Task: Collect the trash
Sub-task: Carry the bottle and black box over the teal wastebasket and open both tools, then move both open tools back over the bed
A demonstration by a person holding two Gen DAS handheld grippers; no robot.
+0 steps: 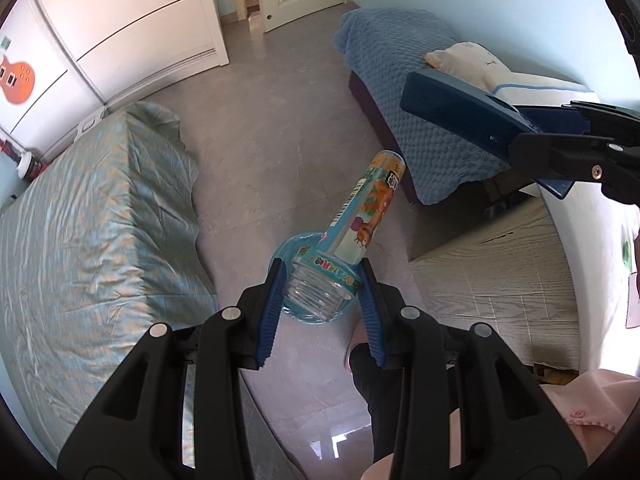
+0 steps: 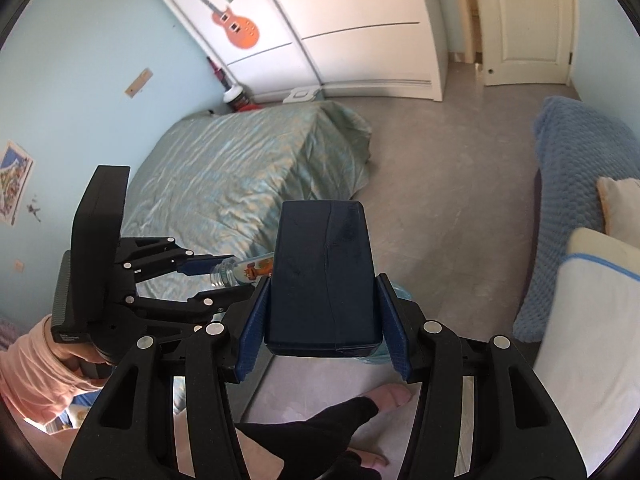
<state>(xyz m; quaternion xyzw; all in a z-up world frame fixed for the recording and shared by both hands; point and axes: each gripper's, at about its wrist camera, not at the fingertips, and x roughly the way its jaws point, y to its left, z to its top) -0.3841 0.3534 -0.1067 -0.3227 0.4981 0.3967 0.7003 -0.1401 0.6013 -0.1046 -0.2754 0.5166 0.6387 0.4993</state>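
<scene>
Bottle (image 1: 352, 236): empty clear plastic bottle with a bright printed label, held by its threaded neck end between the blue pads of the left gripper (image 1: 324, 280); its long axis runs forward and up away from the tongs, base outermost.
Left tongs: clenched on the bottle, pads pressing either side of the neck.
Bin (image 1: 288, 254): a pale blue round bin stands on the grey floor (image 1: 280, 120) directly below the bottle's neck, in the gap beside the bed corner; only part of its rim shows around the bottle.
Deciding relation: the bottle hangs over the bin's mouth, so the left hand looks the nearer of the two to dropping; judged from this, it needs only to let go, perhaps after tipping the bottle more upright so the base clears the rim.
Box (image 2: 324, 276): dark blue rectangular box, gripped across its width by the right gripper (image 2: 324, 320), long axis pointing forward; the bin's edge peeps out from beneath it.
Right tongs: grasping the box.
Person: a pink sleeve (image 2: 36, 364) and a foot (image 2: 384, 396) show below.
Further off: green-covered bed (image 2: 248, 176), blue-blanketed bed (image 1: 404, 92), white wardrobe (image 2: 360, 20), door (image 2: 524, 20).
</scene>
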